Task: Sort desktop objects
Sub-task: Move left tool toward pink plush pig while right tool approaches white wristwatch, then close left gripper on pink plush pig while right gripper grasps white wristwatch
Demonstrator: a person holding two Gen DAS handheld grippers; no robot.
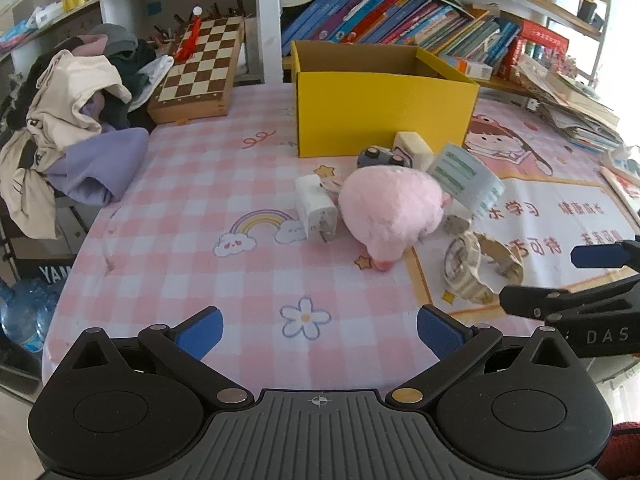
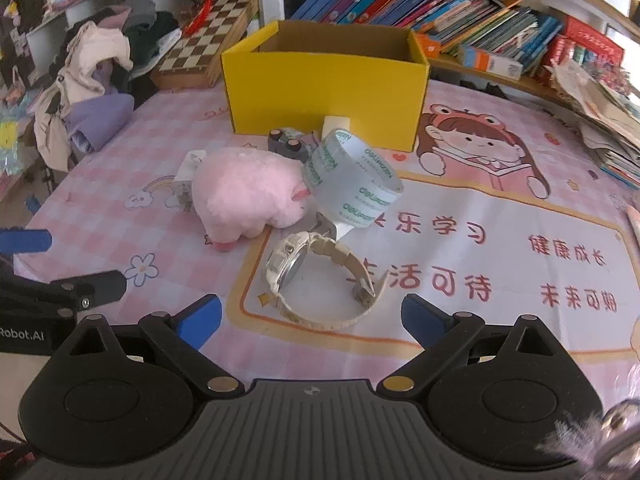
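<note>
A small pile lies on the pink checked tablecloth [image 1: 192, 208] in front of an open yellow box [image 1: 380, 108] [image 2: 324, 88]. The pile holds a pink plush toy [image 1: 390, 210] [image 2: 248, 196], a roll of clear tape [image 1: 466, 180] [image 2: 354, 178], a cream wristwatch [image 1: 476, 268] [image 2: 316, 276], a white charger plug [image 1: 316, 208], a grey toy car [image 1: 382, 157] [image 2: 286, 142] and a cream block [image 1: 414, 148]. My left gripper [image 1: 320, 334] stands open, short of the plush. My right gripper [image 2: 312, 320] stands open just before the watch, nothing between its pads.
A folded chessboard [image 1: 200, 68] and a heap of clothes [image 1: 76, 120] sit at the back left. Books [image 2: 420, 4] fill the shelf behind the box, and stacked papers [image 2: 604, 108] lie at the right. A water bottle [image 1: 24, 312] stands below the table's left edge.
</note>
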